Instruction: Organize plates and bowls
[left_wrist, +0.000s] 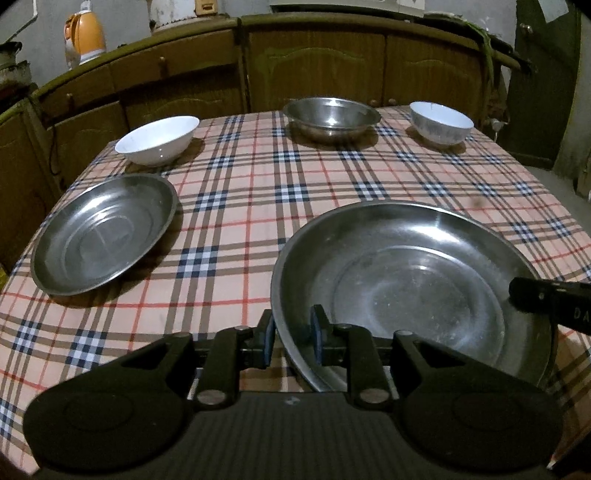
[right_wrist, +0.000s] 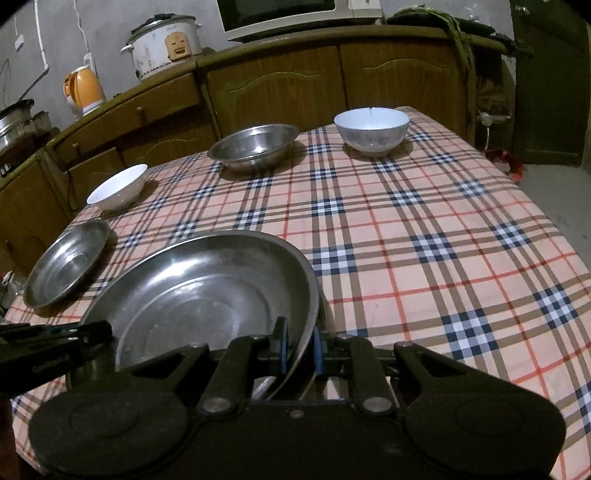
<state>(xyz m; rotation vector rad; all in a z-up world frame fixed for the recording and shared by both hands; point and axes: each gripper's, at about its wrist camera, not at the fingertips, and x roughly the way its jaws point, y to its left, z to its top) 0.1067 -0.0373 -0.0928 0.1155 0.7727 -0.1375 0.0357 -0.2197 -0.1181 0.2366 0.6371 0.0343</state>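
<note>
A large steel plate lies at the near edge of the checked table; it also shows in the right wrist view. My left gripper straddles its left rim, pads on either side of it. My right gripper straddles its right rim the same way. A smaller steel plate lies at the left. A white bowl, a steel bowl and a patterned white bowl stand along the far edge.
The table has a plaid cloth. Wooden cabinets run behind it, with an orange kettle and a rice cooker on the counter. A dark door is at the right.
</note>
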